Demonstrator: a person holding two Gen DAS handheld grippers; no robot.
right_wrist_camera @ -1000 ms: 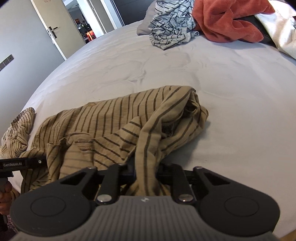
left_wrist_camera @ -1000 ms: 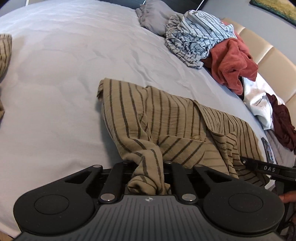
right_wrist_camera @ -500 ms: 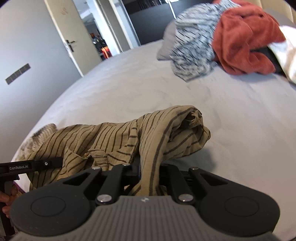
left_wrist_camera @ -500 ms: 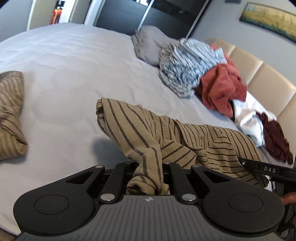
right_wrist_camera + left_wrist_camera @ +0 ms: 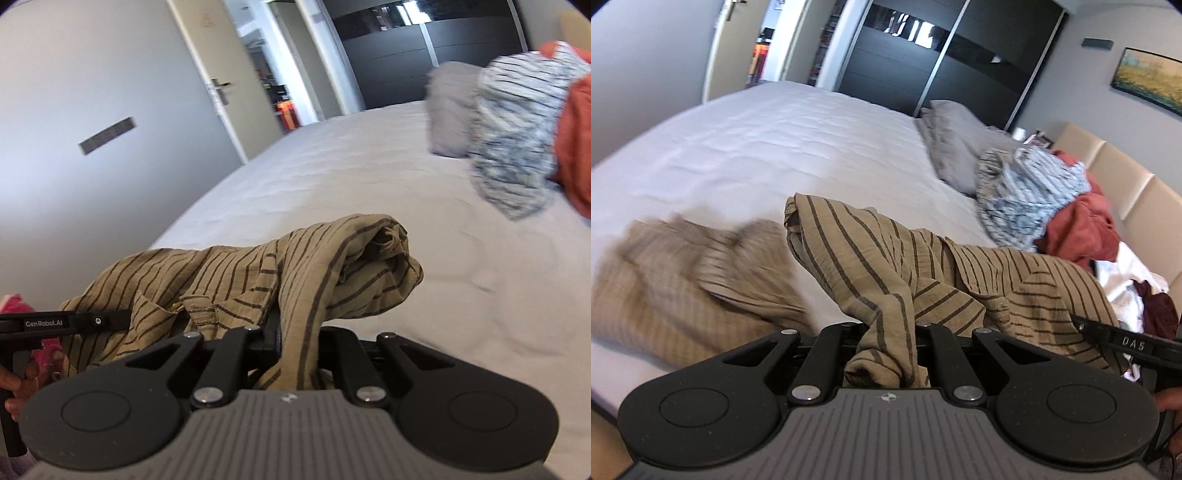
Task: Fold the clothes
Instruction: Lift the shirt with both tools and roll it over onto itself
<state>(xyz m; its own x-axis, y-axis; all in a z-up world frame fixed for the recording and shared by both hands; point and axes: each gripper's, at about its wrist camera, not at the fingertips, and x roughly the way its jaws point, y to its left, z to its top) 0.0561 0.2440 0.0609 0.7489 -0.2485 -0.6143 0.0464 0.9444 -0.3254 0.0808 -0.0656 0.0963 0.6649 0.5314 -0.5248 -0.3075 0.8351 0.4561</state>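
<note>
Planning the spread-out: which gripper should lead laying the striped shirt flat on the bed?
Probably the right gripper: bare bed lies ahead of it, while another striped garment lies beside the left gripper. Both are shut on the striped shirt.

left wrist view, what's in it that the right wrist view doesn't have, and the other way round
Only the left wrist view shows the second tan striped garment lying blurred on the bed, the dark red garment, the white one, the beige headboard and the wall painting.

Only the right wrist view shows the door handle and something pink at the left edge.

Both show the white bed, the tan striped shirt each gripper is clamped on, the grey pillow, the blue striped garment, the rust one and the dark wardrobe.
</note>
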